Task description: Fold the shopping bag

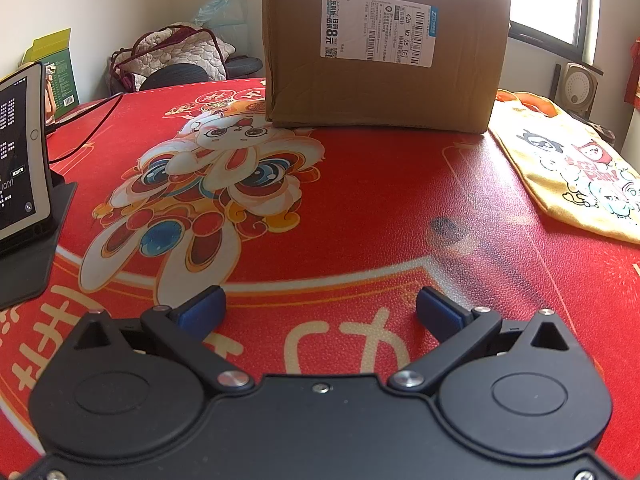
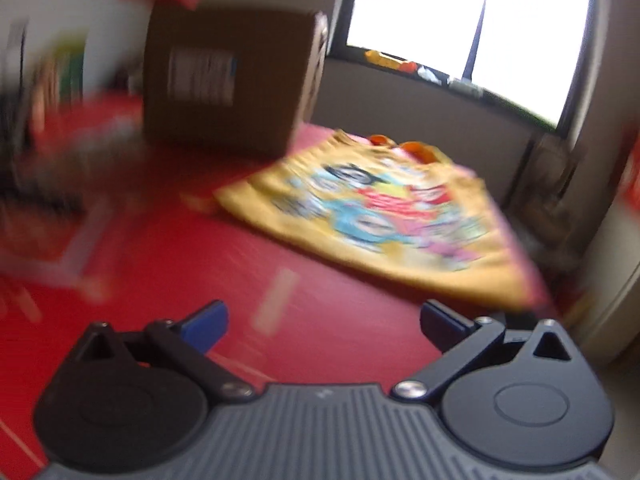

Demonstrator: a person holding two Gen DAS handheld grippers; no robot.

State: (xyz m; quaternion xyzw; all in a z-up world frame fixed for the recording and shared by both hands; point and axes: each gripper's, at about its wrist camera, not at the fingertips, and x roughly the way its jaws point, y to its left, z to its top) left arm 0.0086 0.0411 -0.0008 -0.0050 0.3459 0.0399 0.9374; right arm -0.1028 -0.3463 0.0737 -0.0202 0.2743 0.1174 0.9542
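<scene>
A yellow shopping bag (image 1: 576, 172) with cartoon prints and orange handles lies flat at the right side of the red table mat (image 1: 360, 208). My left gripper (image 1: 320, 312) hovers open over the mat, well to the left of the bag, with nothing between its blue pads. In the blurred right wrist view the shopping bag (image 2: 384, 216) lies ahead and slightly right. My right gripper (image 2: 322, 322) is open and empty, a short way in front of the bag's near edge.
A large cardboard box (image 1: 384, 44) stands at the back of the mat, just left of the bag. A tablet (image 1: 20, 152) on a dark stand sits at the left edge, with a cable behind it. A window (image 2: 468, 20) and sill lie beyond the table.
</scene>
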